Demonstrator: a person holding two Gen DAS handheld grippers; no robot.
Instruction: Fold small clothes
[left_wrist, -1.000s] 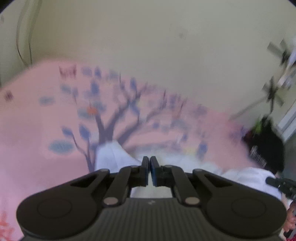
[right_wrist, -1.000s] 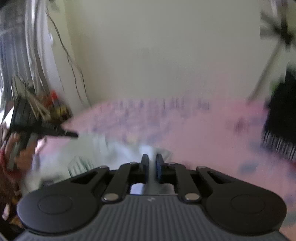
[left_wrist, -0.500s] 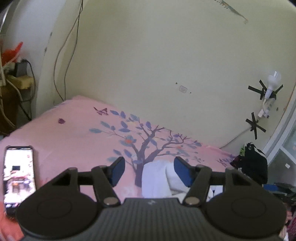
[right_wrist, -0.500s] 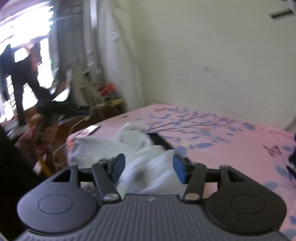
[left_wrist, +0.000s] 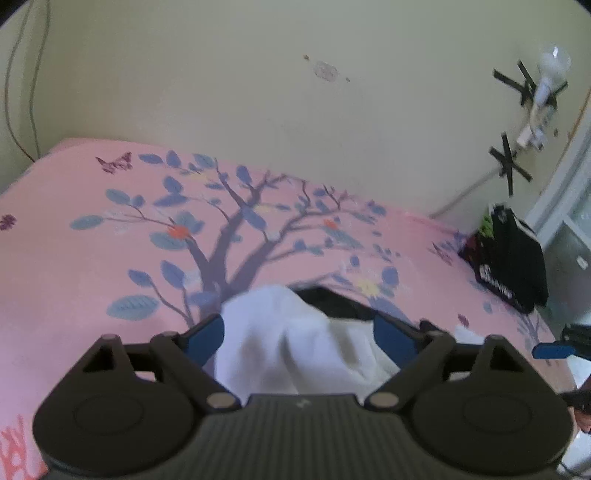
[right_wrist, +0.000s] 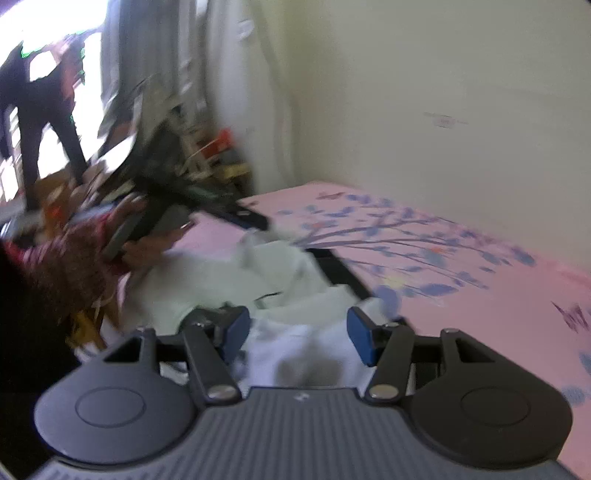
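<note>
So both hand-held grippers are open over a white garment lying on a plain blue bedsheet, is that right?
Not quite. The bedsheet is pink with a purple tree and blue leaves printed on it, not plain blue, as the left wrist view shows. The rest holds: the left hand-held gripper and right hand-held gripper are open over the white garment.

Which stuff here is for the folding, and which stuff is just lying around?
For the folding:
- white garment
- left gripper, jaws just opened, cloth lying between them
- right gripper, jaws just opened too

Just lying around:
- black clothing at the bed's corner
- light bulb taped to the wall
- pink bedsheet
</note>
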